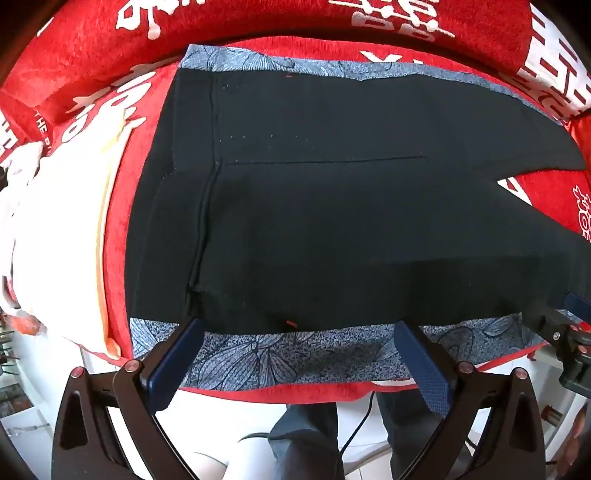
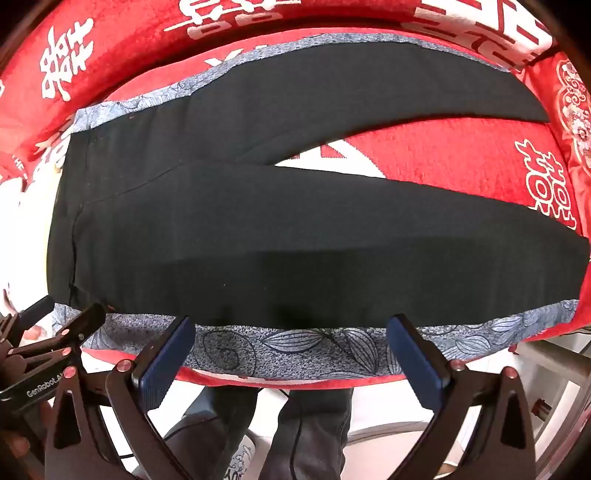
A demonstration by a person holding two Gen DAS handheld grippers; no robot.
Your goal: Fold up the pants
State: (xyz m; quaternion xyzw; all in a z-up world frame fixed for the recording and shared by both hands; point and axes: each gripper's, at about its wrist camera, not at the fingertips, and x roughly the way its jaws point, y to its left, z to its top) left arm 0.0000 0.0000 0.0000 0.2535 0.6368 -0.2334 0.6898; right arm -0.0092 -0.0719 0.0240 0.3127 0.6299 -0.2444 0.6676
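Black pants [image 1: 314, 221] with blue-grey floral side stripes [image 1: 280, 354] lie flat on a red cover, waist to the left, two legs spread to the right [image 2: 332, 243]. My left gripper [image 1: 295, 332] is open and empty, hovering over the near floral stripe close to the waist. My right gripper [image 2: 291, 325] is open and empty over the same near stripe [image 2: 303, 350], further along the leg. The right gripper shows at the right edge of the left wrist view [image 1: 569, 325]; the left one shows at the left edge of the right wrist view [image 2: 55, 332].
The red cover with white characters [image 2: 443, 162] spans the surface, with raised red cushions behind [image 1: 258, 18]. A white and cream cloth [image 1: 62, 229] lies left of the waist. The person's legs and a cable [image 1: 354, 424] are below the front edge.
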